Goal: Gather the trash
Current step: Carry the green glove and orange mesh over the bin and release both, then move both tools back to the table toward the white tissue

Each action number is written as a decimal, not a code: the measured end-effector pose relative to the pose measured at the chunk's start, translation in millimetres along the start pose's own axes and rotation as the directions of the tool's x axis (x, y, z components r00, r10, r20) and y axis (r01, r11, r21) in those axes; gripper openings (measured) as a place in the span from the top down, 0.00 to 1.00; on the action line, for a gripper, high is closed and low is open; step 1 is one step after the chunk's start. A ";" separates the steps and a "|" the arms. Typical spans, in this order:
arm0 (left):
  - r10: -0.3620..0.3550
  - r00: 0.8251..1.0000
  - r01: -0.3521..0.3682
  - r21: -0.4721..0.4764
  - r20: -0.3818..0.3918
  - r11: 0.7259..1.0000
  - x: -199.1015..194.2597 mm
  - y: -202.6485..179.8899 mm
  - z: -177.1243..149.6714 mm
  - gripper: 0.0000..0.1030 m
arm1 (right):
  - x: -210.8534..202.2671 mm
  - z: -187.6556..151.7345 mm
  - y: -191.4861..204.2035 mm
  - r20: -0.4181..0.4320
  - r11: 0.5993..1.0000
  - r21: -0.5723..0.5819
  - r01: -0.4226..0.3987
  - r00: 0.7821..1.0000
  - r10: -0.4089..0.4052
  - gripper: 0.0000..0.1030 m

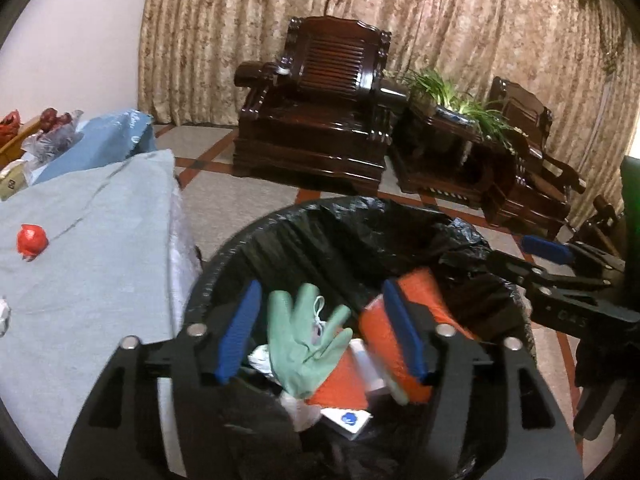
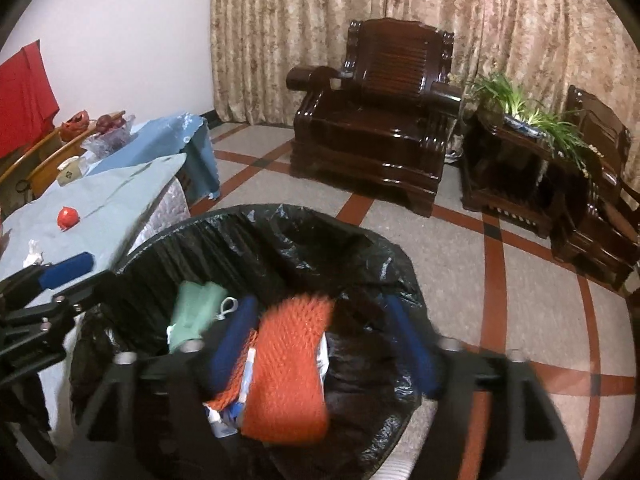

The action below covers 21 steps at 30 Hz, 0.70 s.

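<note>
A bin lined with a black bag (image 1: 320, 220) (image 2: 280, 220) stands beside the table, and both grippers hang over its mouth. My left gripper (image 1: 320, 292) is open. A green glove (image 1: 300, 344) (image 2: 196, 312) lies loose below its blue pads, on the trash. My right gripper (image 2: 320, 306) is open too. A blurred orange net (image 2: 288, 364) (image 1: 420, 292) sits between its fingers over the bag, with no pad pressing on it. White paper and small packets lie underneath. On the table rest a red crumpled wrapper (image 1: 32, 240) (image 2: 67, 218) and a white tissue (image 2: 34, 252).
The table with the pale blue cloth (image 1: 80, 280) (image 2: 120, 192) borders the bin on the left. Bags and a box sit at its far end. Dark wooden armchairs (image 1: 320, 120) (image 2: 380, 120) and a plant stand (image 2: 520, 140) line the curtain across the tiled floor.
</note>
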<state>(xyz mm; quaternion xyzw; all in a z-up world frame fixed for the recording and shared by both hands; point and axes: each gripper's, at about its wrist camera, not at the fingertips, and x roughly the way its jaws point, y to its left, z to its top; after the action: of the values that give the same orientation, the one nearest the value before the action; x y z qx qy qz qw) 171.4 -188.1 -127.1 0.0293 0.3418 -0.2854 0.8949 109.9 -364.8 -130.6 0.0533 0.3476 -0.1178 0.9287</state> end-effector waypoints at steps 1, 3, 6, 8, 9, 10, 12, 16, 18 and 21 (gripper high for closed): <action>0.012 1.000 -0.012 0.001 0.007 1.000 -4.8 4.2 0.3 0.27 | -2.7 -0.3 0.1 0.013 1.000 0.002 -0.002 1.000 0.002 0.13; 0.040 0.999 -0.040 0.003 0.021 0.999 -13.5 10.2 1.5 0.19 | -6.3 1.3 1.9 0.030 1.000 0.004 -0.016 0.999 0.016 0.07; 0.084 0.995 -0.084 -0.007 0.045 0.996 -30.2 26.4 4.2 0.14 | -13.4 5.0 8.9 0.064 0.999 -0.003 -0.054 0.997 0.054 0.06; 0.112 0.992 -0.110 -0.032 0.058 0.993 -41.2 37.8 5.9 0.13 | -16.4 7.4 17.7 0.074 0.997 -0.014 -0.075 0.994 0.076 0.06; 0.121 0.991 -0.118 -0.044 0.065 0.992 -46.8 42.9 6.3 0.13 | -17.6 8.3 22.5 0.076 0.996 -0.019 -0.084 0.993 0.086 0.06; 0.131 0.989 -0.128 -0.053 0.070 0.990 -51.2 48.5 7.1 0.12 | -19.4 9.5 28.5 0.081 0.995 -0.029 -0.096 0.992 0.098 0.06; 0.160 0.984 -0.155 -0.067 0.078 0.986 -61.9 60.5 6.6 0.12 | -21.0 10.4 41.3 0.087 0.993 -0.048 -0.110 0.990 0.113 0.06; 0.213 0.974 -0.204 -0.103 0.083 0.973 -80.7 86.8 1.4 0.12 | -19.9 15.4 70.8 0.088 0.985 -0.082 -0.154 0.983 0.161 0.06; 0.244 0.966 -0.232 -0.129 0.085 0.964 -90.2 102.0 -2.0 0.12 | -17.0 18.6 88.0 0.083 0.980 -0.096 -0.177 0.979 0.185 0.06; 0.284 0.955 -0.269 -0.156 0.084 0.950 -100.7 122.9 -6.7 0.12 | -11.4 23.9 113.5 0.070 0.973 -0.105 -0.207 0.974 0.215 0.06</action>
<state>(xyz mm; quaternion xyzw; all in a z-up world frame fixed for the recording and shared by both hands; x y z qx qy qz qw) 171.9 -34.4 -86.4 -0.0021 0.3060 -0.1330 0.9427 145.7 -257.4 -103.2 0.0401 0.3073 -0.0033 0.9508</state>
